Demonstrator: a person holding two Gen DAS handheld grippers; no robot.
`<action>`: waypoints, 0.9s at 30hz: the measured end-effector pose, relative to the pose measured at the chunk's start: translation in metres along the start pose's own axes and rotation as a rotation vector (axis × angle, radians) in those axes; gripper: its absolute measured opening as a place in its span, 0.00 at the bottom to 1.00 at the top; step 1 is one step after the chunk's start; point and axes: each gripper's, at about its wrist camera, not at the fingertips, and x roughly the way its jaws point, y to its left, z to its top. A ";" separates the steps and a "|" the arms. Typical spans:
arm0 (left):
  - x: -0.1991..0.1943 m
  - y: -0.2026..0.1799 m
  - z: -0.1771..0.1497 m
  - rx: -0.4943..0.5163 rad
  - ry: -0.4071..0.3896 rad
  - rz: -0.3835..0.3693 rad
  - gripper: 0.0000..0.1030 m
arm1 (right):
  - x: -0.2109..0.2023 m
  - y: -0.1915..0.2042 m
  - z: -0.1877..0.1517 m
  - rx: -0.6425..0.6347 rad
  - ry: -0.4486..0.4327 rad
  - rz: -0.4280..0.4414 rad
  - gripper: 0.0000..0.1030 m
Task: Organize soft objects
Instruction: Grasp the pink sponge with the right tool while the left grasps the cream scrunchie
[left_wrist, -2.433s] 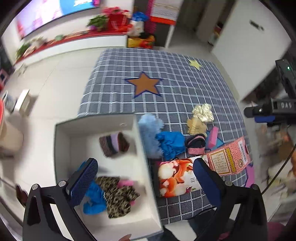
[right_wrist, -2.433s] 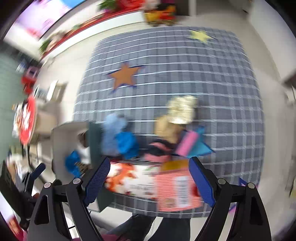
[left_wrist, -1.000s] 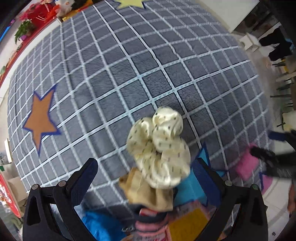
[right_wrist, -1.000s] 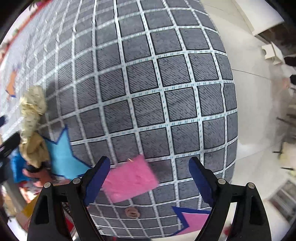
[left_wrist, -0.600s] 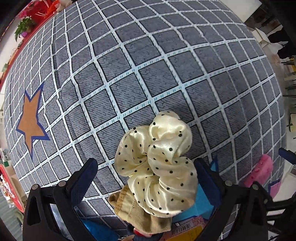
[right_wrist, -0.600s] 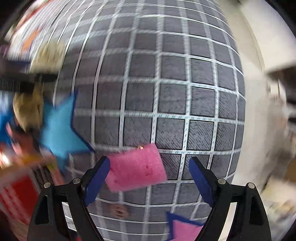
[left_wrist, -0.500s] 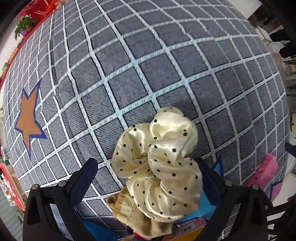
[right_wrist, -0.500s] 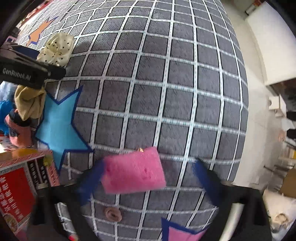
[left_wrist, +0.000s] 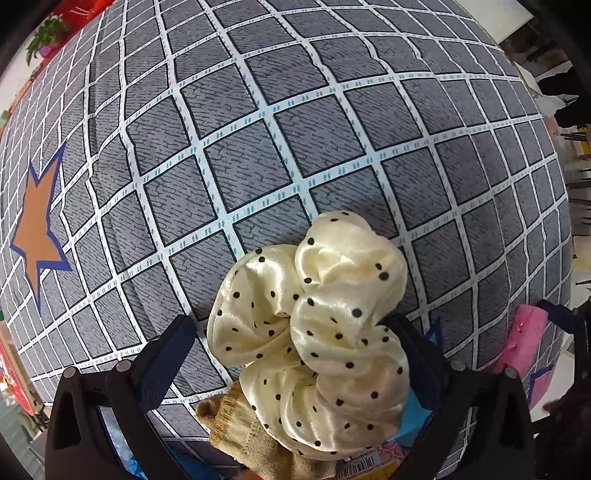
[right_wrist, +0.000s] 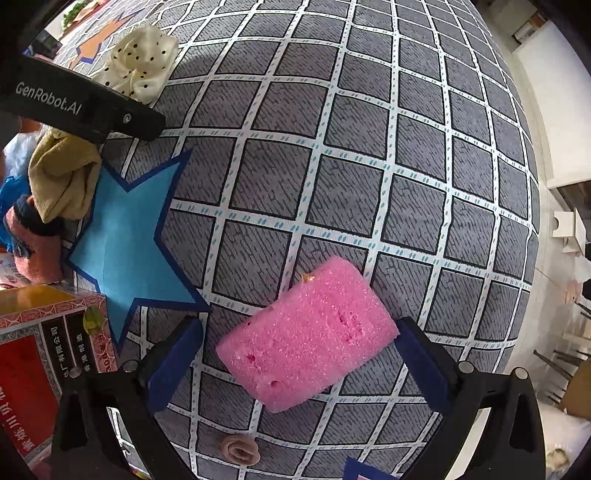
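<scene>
A cream polka-dot scrunchie (left_wrist: 314, 332) lies on the grey checked cloth (left_wrist: 258, 129), partly over a tan sock (left_wrist: 251, 435). My left gripper (left_wrist: 295, 354) points straight down over it, open, one finger on each side. The right pad sits at the scrunchie's edge and a gap shows on the left. In the right wrist view a pink sponge (right_wrist: 306, 332) lies askew on the cloth. My right gripper (right_wrist: 299, 365) is open around it, with a gap at both pads. The sponge (left_wrist: 524, 343) also shows at the right edge of the left wrist view.
A tan sock (right_wrist: 62, 177), a pink-and-black knit piece (right_wrist: 33, 243) and something blue and fluffy (right_wrist: 11, 192) are heaped left of the sponge. A red printed box (right_wrist: 37, 362) stands at lower left. A small pink roll (right_wrist: 240, 448) lies close below the sponge. The table ends at the right.
The left gripper has sunk toward the scrunchie, which now fills more of its view. The right gripper has slid across the cloth and rolled, so the sponge lies slanted between its fingers.
</scene>
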 end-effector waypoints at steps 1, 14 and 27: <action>0.000 0.001 -0.001 -0.001 0.001 0.000 1.00 | -0.005 -0.012 -0.002 -0.002 0.000 0.001 1.00; -0.056 -0.024 -0.012 0.079 -0.120 0.055 0.22 | -0.009 -0.067 0.025 0.098 0.010 0.017 0.74; -0.154 0.022 -0.077 -0.066 -0.321 0.056 0.22 | -0.123 -0.088 0.019 0.329 -0.177 0.169 0.74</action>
